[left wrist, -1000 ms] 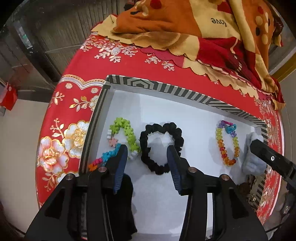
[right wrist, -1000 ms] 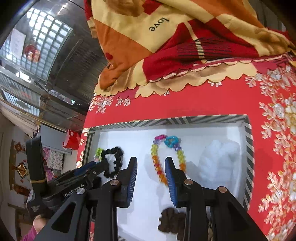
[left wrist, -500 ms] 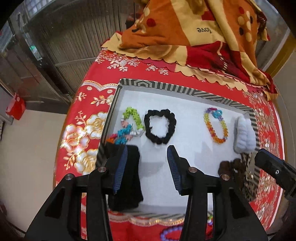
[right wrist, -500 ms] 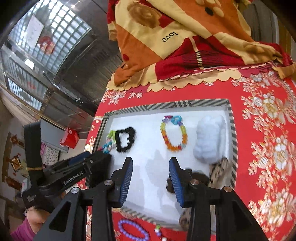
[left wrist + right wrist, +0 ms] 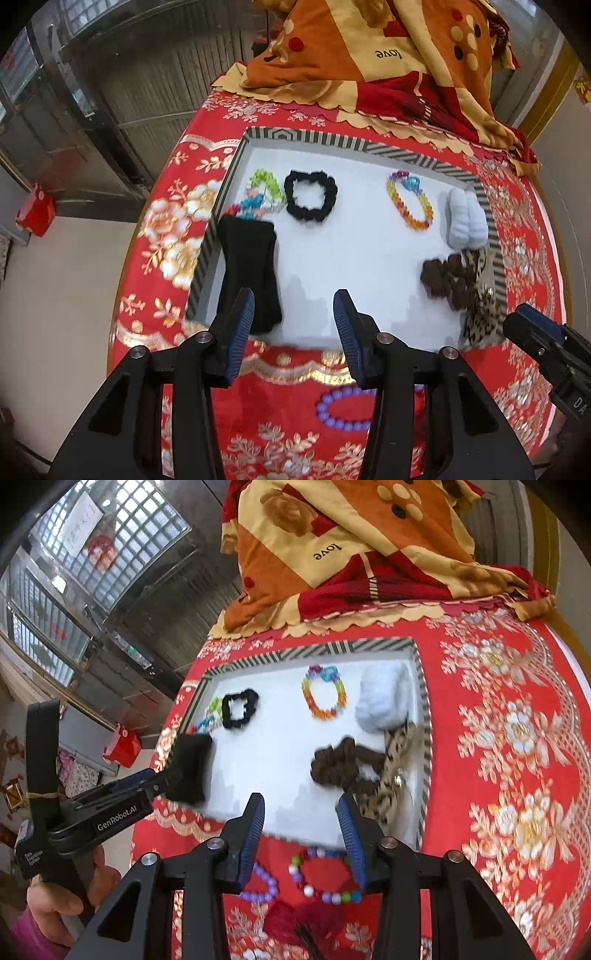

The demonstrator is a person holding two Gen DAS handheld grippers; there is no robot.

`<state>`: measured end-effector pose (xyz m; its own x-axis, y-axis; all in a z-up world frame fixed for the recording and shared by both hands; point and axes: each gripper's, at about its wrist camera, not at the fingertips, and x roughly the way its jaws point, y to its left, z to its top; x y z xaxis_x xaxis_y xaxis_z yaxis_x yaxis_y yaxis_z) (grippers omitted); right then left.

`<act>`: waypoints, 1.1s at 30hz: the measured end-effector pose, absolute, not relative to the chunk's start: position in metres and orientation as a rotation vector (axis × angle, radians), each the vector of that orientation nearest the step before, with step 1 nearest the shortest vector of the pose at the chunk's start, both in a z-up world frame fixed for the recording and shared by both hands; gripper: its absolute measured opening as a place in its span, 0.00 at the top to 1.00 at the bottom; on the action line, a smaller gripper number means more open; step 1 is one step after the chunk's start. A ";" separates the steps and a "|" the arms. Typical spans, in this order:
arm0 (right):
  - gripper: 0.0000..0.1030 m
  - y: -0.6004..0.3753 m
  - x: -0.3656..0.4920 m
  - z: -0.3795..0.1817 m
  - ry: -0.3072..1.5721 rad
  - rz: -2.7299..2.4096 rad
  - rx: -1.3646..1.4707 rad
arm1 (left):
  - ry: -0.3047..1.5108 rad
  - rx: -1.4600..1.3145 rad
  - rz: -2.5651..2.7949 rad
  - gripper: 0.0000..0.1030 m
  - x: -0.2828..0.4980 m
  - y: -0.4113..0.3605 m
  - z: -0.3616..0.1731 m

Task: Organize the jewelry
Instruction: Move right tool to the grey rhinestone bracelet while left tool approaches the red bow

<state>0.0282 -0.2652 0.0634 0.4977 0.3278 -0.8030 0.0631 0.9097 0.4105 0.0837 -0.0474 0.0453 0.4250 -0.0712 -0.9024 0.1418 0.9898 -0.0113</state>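
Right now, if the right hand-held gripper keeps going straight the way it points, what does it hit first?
Probably the white tray floor, a bare patch left of the brown scrunchie. The right hand-held gripper is open and empty; depth is hard to judge.

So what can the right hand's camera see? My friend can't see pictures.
The open right gripper hangs over a red flowered tablecloth, above a multicolored bead bracelet and a purple bead bracelet. Beyond sits a striped-rim tray holding scrunchies and bracelets, with the left gripper at its left edge.

Left tool (image 5: pixel 293 328) and right tool (image 5: pixel 301 830) both hover with jaws spread, empty.
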 end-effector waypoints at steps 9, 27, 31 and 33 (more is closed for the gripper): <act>0.60 -0.263 -0.014 0.060 1.055 0.153 0.376 | 1.126 0.083 -0.133 0.57 0.042 -0.041 0.044; 0.55 -0.257 -0.062 0.057 1.068 0.166 0.327 | 1.142 0.073 -0.129 0.57 -0.011 -0.045 0.041; 0.52 -0.257 -0.067 0.056 1.074 0.172 0.314 | 1.149 0.071 -0.128 0.57 -0.016 -0.046 0.038; 0.52 -0.258 -0.069 0.055 1.076 0.173 0.316 | 1.151 0.073 -0.127 0.57 -0.018 -0.047 0.037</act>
